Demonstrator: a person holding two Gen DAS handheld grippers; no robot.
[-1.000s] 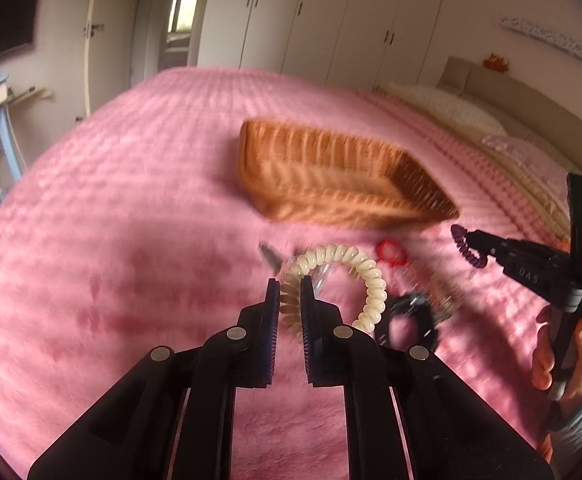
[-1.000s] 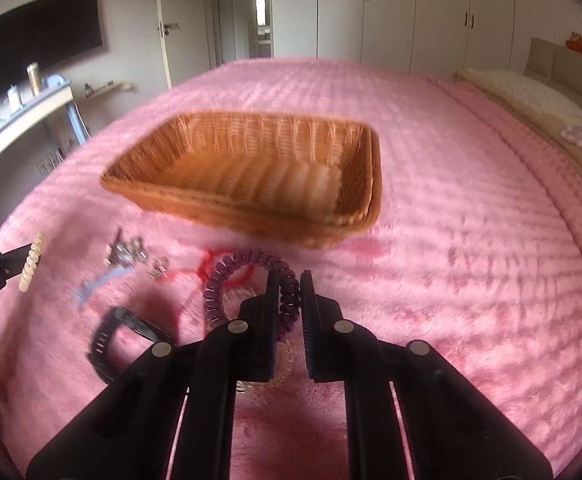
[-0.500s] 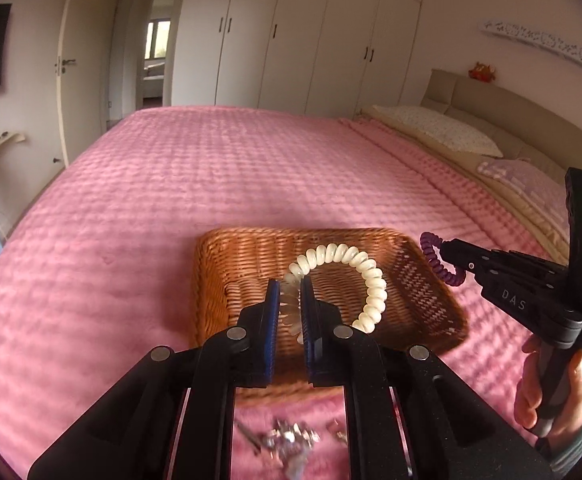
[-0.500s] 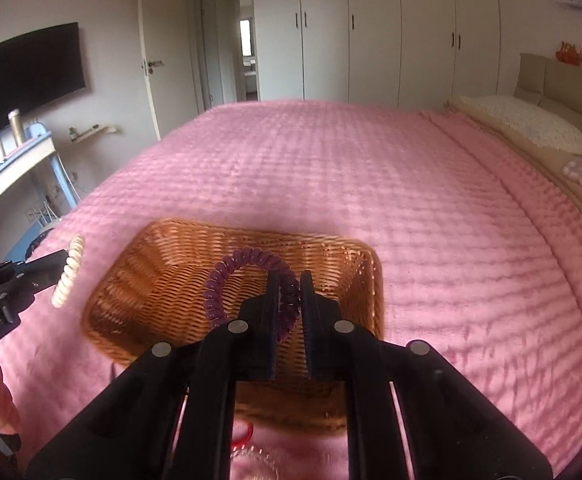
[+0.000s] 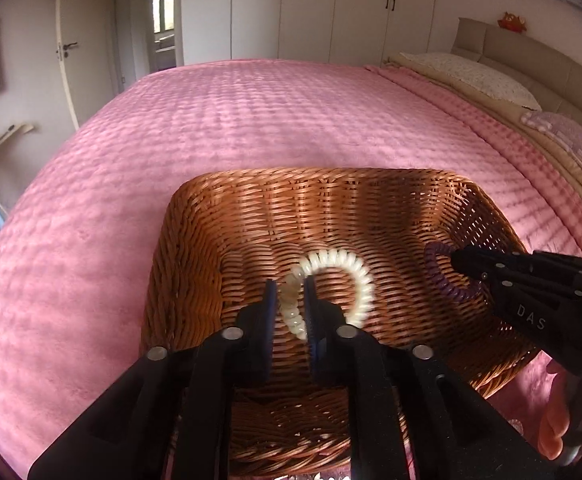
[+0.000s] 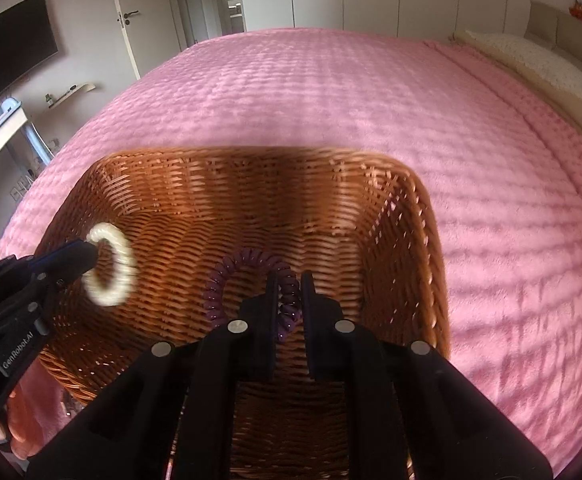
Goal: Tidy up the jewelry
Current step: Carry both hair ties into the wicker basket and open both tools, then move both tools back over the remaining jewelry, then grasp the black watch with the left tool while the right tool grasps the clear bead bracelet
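Both grippers are matte black with silver round screws; the right gripper (image 5: 457, 260) reads "DAS", the left gripper (image 6: 91, 256) "GenRobot.AI".

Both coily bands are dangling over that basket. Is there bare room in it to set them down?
Yes. The wicker basket floor shows bare weave: a patch along the far wall and another between the cream coil band and the purple coil band. It is crowded near the front rim, where the left gripper and right gripper reach in.
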